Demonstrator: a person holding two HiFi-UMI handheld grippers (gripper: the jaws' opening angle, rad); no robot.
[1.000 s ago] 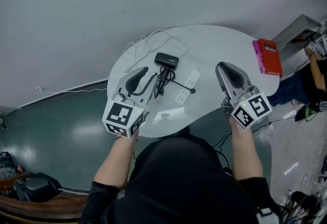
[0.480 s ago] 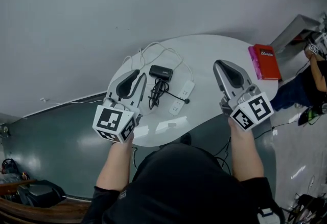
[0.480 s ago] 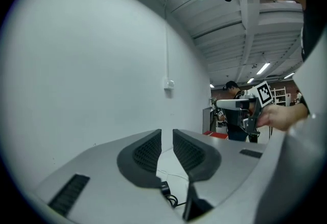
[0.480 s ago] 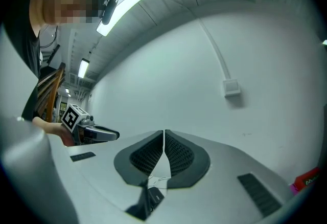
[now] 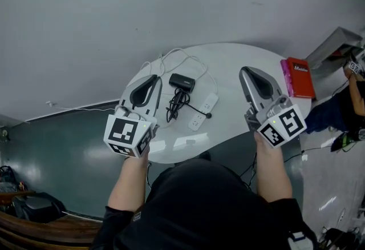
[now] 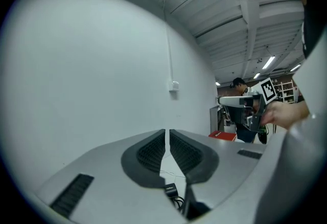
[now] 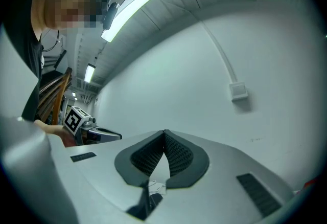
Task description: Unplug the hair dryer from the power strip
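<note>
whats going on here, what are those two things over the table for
A person holds a claw in each hand above a round white table, touching nothing. The left claw is closing its jaws with nothing between them; the right claw is shut and empty. A black hair dryer lies on the table, its cord running to a white power strip, so the unplugging looks not yet begun. A red book sits at the table's edge.

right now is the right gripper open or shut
Shut. In the right gripper view, the right gripper has its pads meeting at the tips, with nothing between them.
</note>
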